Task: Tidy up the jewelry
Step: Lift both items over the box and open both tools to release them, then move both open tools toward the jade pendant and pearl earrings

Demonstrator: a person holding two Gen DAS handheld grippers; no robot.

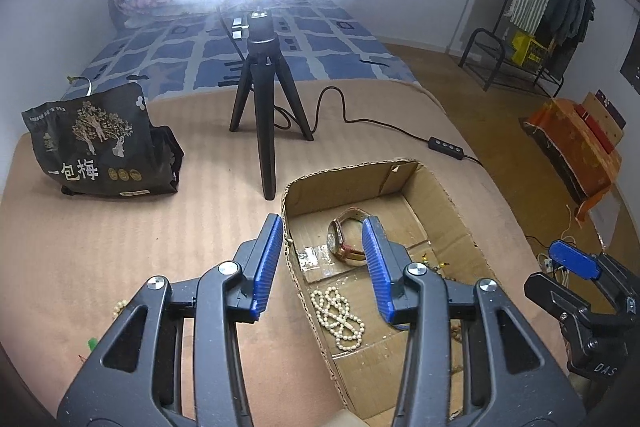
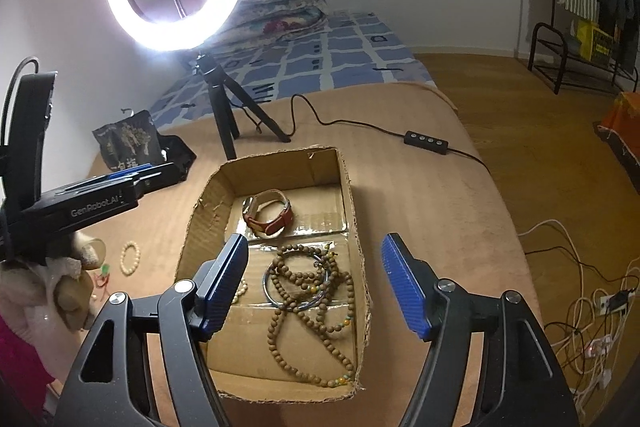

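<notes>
An open cardboard box (image 1: 444,195) (image 2: 200,227) sits on the tan bedspread. Inside lie a watch with a tan and red strap (image 1: 346,239) (image 2: 270,213), a white pearl necklace (image 1: 340,315), a brown wooden bead necklace (image 2: 308,311) and a metal bangle (image 2: 298,277). A cream bead bracelet (image 2: 131,257) lies on the bedspread left of the box, with a small red and green item (image 2: 103,273) beside it. My left gripper (image 1: 324,263) is open and empty, straddling the box's left wall. My right gripper (image 2: 314,283) is open and empty above the box.
A ring light on a black tripod (image 1: 264,107) (image 2: 224,107) stands behind the box, its cable and switch (image 1: 446,145) (image 2: 426,138) trailing right. A dark snack bag (image 1: 96,143) (image 2: 128,139) stands at the left. Cables (image 2: 592,303) lie on the wooden floor at the right.
</notes>
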